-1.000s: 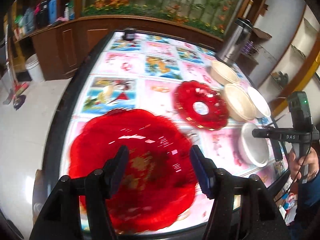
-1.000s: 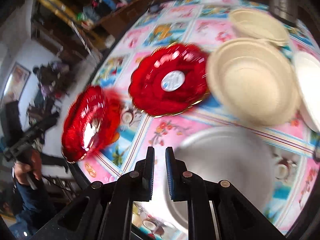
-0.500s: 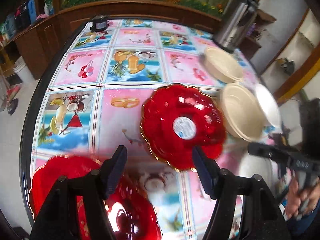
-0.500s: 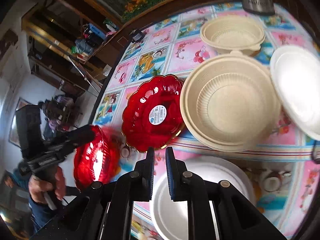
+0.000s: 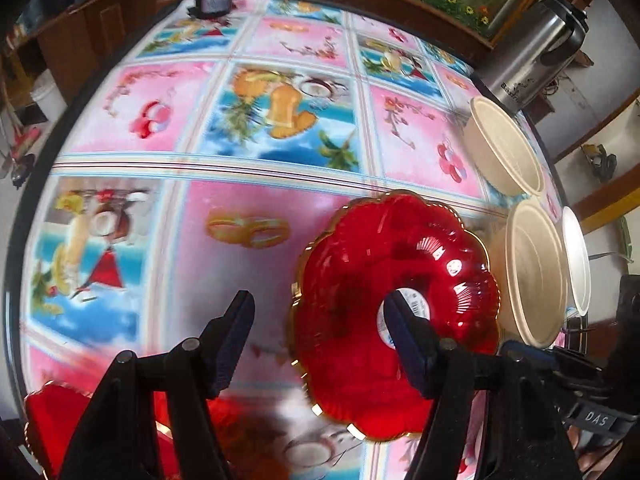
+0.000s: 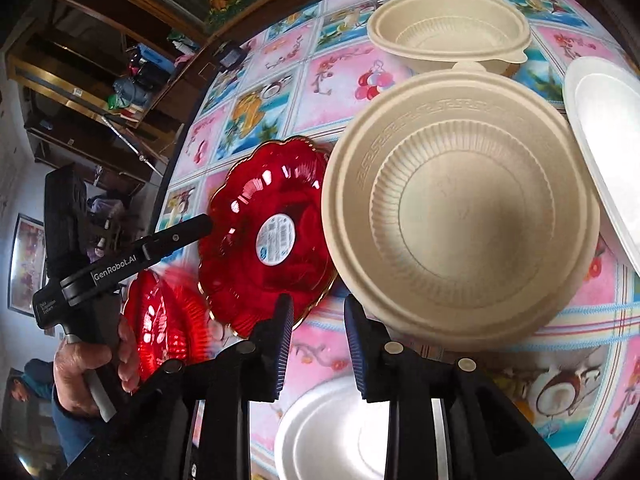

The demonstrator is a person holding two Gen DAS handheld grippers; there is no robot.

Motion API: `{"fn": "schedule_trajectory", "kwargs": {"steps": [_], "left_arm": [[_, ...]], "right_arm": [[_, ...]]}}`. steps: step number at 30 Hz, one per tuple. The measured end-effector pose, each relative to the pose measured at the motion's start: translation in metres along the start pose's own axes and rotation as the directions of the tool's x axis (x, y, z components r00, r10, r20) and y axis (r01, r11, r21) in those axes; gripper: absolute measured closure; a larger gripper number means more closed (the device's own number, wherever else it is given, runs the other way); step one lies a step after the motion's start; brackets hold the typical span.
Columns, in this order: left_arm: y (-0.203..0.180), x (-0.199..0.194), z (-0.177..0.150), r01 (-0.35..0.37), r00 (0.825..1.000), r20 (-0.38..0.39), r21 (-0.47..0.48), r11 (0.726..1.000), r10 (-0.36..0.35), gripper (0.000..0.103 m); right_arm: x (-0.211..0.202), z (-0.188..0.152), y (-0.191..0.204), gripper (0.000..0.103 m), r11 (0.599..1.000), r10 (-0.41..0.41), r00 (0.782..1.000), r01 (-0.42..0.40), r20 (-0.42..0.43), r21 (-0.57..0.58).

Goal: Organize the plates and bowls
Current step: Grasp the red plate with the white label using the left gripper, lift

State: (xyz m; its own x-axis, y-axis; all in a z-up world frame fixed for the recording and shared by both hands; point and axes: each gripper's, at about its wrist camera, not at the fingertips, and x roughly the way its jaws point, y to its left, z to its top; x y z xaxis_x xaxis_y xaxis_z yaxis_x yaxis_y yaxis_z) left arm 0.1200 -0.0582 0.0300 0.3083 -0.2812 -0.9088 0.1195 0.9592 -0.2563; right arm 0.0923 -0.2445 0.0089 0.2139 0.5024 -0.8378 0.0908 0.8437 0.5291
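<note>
A red scalloped plate [image 5: 396, 312] with a white label lies on the table; it also shows in the right wrist view [image 6: 272, 236]. My left gripper [image 5: 320, 332] is open and empty just above its near-left edge. A second red plate [image 5: 60, 420] lies at the table's near-left corner, also in the right wrist view [image 6: 164, 320]. My right gripper [image 6: 316, 340] is open and empty between the first red plate and a large beige bowl [image 6: 460, 208]. A smaller beige bowl [image 6: 448, 32] stands behind it. A white plate [image 6: 336, 432] lies under the right gripper.
Another white plate [image 6: 608, 132] lies at the right, partly over the big bowl's edge. A steel kettle [image 5: 532, 60] stands at the table's far right corner. A small black object [image 5: 212, 0] sits at the far edge. The table [image 5: 200, 260] has a pink and blue picture cloth.
My left gripper has moved from over the near-left red plate toward the labelled red plate. My right gripper has opened and moved forward toward the big beige bowl.
</note>
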Motion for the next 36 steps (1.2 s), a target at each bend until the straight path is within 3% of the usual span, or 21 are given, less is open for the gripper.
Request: {"fn": "schedule_trajectory", "kwargs": {"steps": [2,4,8,13,26,36], "left_arm": [[-0.006,0.005,0.001,-0.004,1.000,-0.009,0.022,1.000,0.004,0.064],[-0.012,0.008,0.000,-0.025,1.000,-0.007,0.051,0.998,0.026,0.070],[-0.015,0.004,-0.007,-0.039,0.999,0.014,0.086,0.996,0.038,0.070],[-0.004,-0.017,-0.013,-0.001,0.999,0.048,0.063,0.998,-0.002,0.070],[0.005,-0.063,-0.033,0.022,0.992,0.122,0.068,0.997,-0.030,0.070],[0.044,-0.116,-0.085,0.027,0.977,0.210,0.030,0.999,-0.033,0.069]], "right_arm": [[0.004,0.003,-0.002,0.074,1.000,-0.003,1.000,0.003,-0.003,0.006],[0.006,0.005,-0.002,0.074,1.000,-0.011,1.000,0.011,0.002,0.004],[0.001,0.005,0.000,0.078,0.999,-0.041,0.999,0.042,0.036,-0.020],[-0.008,0.001,0.004,0.088,0.999,-0.005,0.998,0.007,0.068,-0.037],[-0.026,-0.017,0.031,0.088,0.994,0.056,0.993,-0.047,0.102,-0.095],[-0.033,-0.044,0.070,0.088,0.975,0.146,0.986,-0.129,0.082,-0.183]]}}
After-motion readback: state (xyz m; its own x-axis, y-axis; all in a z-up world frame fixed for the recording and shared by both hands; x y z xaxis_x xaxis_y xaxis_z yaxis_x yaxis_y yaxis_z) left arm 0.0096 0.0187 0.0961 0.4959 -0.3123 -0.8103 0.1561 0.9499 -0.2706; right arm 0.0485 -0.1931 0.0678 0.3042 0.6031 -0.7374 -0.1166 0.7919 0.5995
